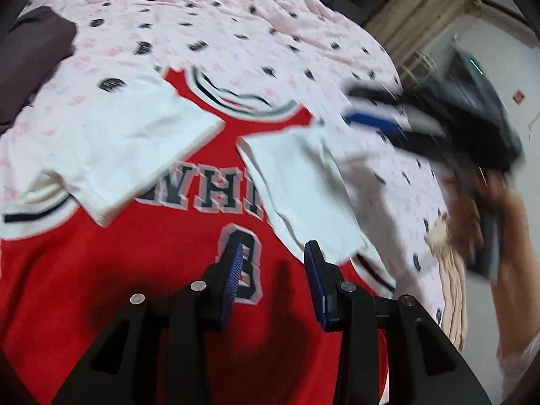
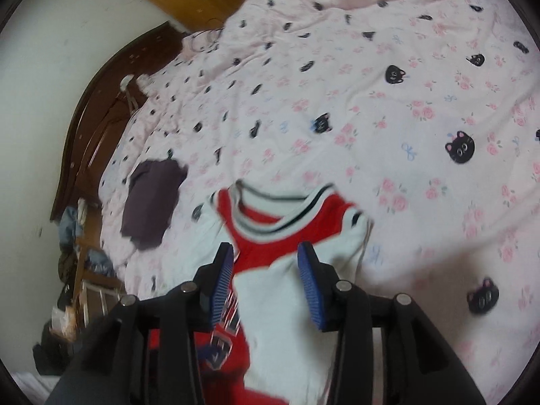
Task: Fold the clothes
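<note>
Here, listed left to right across the left wrist view. Dark folded garment (image 1: 32, 54): lying at the far left edge of the bedsheet (image 1: 236, 17), well apart from the work. Jersey (image 1: 162, 253): red with white sleeves, spread flat on the sheet, collar away from the cameras. Left sleeve (image 1: 118, 141): folded inward over the chest, covering the start of the lettering. Left gripper (image 1: 273, 281): above the jersey's number, jaws partly apart, nothing between them. Right sleeve (image 1: 303, 189): likewise folded in, lying diagonally over the red panel. Right gripper (image 1: 378, 118): blurred, over the sheet just beside the right shoulder; its own camera shows the pads partly apart and empty, with the white sleeve below them.

Step in hand, as judged: both sleeves are in and both grippers are free, so the body still awaits its fold. Next move, as judged: each gripper needs a pinch on the fabric, probably at the hem or shoulders, to double the jersey lengthwise without disturbing the tucked sleeves.
</note>
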Tool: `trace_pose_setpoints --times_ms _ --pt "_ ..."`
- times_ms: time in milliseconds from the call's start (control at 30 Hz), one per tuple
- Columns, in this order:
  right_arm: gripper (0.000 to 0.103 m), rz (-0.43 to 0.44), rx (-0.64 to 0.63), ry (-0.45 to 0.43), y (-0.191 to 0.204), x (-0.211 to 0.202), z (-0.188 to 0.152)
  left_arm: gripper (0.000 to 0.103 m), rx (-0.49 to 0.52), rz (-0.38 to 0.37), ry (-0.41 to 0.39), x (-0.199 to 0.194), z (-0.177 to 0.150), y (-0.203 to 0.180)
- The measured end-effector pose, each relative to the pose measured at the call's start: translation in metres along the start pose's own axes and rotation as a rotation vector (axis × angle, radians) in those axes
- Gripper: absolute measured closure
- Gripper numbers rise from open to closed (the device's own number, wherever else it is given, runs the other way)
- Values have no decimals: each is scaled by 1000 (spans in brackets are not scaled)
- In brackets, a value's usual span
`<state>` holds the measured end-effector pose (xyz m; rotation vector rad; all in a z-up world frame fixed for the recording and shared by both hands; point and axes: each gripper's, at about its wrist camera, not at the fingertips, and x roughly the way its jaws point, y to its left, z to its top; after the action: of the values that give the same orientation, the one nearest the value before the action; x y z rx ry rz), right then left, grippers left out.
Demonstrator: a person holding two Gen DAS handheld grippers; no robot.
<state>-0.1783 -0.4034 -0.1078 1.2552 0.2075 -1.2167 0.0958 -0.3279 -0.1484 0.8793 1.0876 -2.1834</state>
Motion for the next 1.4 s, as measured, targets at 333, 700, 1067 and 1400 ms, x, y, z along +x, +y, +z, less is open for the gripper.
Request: trace_pose_setpoints --times_ms 333,700,1067,1400 --pt "57 56 -53 56 23 -16 -109 70 -136 7 -98 -37 43 55" --pt "55 -50 -33 -27 22 -56 -220 69 -97 71 -96 -95 31 142" --pt "51 -159 -62 -55 22 -72 -287 63 34 40 -28 -152 -59 160" --pt "51 -196 -68 20 18 -68 -334 61 103 140 130 -139 -122 178"
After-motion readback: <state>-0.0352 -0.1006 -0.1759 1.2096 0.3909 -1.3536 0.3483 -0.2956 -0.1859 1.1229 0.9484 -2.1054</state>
